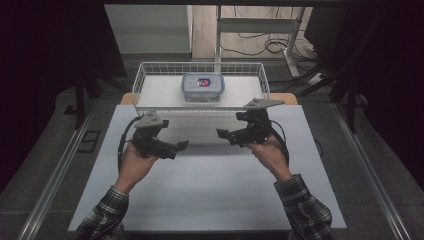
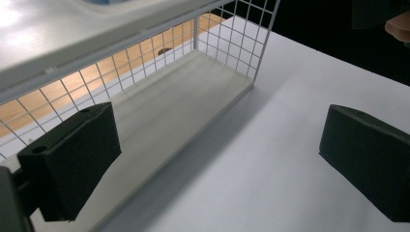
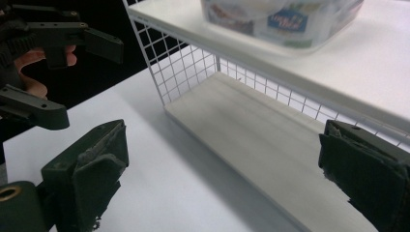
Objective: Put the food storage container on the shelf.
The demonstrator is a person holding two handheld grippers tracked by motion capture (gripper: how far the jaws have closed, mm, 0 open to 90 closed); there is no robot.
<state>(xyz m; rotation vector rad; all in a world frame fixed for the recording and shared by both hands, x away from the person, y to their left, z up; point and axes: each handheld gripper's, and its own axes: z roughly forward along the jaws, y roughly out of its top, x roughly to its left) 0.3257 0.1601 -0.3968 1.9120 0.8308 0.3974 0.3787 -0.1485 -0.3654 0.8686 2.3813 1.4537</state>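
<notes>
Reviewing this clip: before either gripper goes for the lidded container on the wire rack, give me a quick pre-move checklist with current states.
1. Left gripper open, holding nothing: ok.
2. Right gripper open, holding nothing: ok.
3. Lidded plastic container sits flat on the top shelf of the wire rack: ok.
4. Container lid latched: cannot tell.
5. White table between grippers and rack free of obstacles: ok.
6. Lower shelf bare: ok.

Both forearms wear plaid flannel sleeves (image 1: 107,212) in dark and pale checks. Each hand grips a matte black tool: the left gripper (image 1: 183,145) and right gripper (image 1: 220,133) carry grey three-cornered plates on top and trail black cables. The right gripper's jaw padding looks frayed; a brass-coloured ring (image 3: 8,193) sits near its base.
</notes>
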